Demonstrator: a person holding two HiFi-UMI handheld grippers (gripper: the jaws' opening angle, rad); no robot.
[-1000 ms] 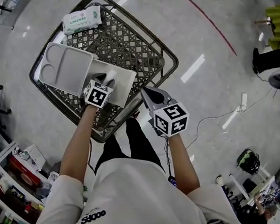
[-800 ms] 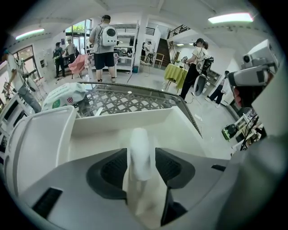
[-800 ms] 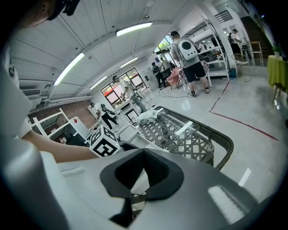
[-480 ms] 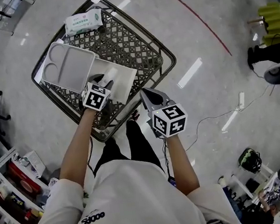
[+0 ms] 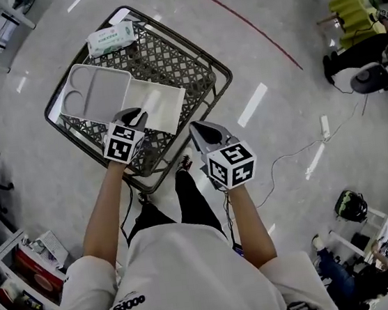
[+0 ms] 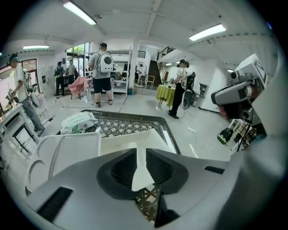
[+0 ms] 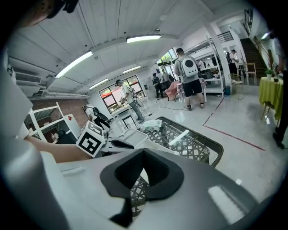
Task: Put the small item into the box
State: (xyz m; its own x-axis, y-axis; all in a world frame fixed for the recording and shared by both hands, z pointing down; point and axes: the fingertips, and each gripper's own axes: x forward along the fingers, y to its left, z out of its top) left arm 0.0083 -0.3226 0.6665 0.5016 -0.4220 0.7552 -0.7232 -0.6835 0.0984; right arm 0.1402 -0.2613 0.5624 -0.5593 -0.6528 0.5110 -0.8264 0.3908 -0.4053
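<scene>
A white open box (image 5: 156,106) lies in a dark wire basket (image 5: 222,70), next to a white compartment tray (image 5: 95,93). A small green-and-white wipes pack (image 5: 111,37) rests at the basket's far corner. My left gripper (image 5: 133,116) is at the box's near edge. In the left gripper view its jaws (image 6: 140,152) are closing, and the box's (image 6: 135,139) thin white wall fills the narrow gap between them. My right gripper (image 5: 202,132) hovers over the basket's near right rim. In the right gripper view it (image 7: 144,152) is shut and holds nothing.
The basket stands on a shiny grey floor with a red line (image 5: 248,25) and a cable (image 5: 299,152). Shelves with goods (image 5: 19,270) are at the lower left. Several people (image 6: 101,72) stand farther off in the room.
The left jaws, spread wide over the box's near edge earlier, have come together on that edge. The right gripper has hardly moved.
</scene>
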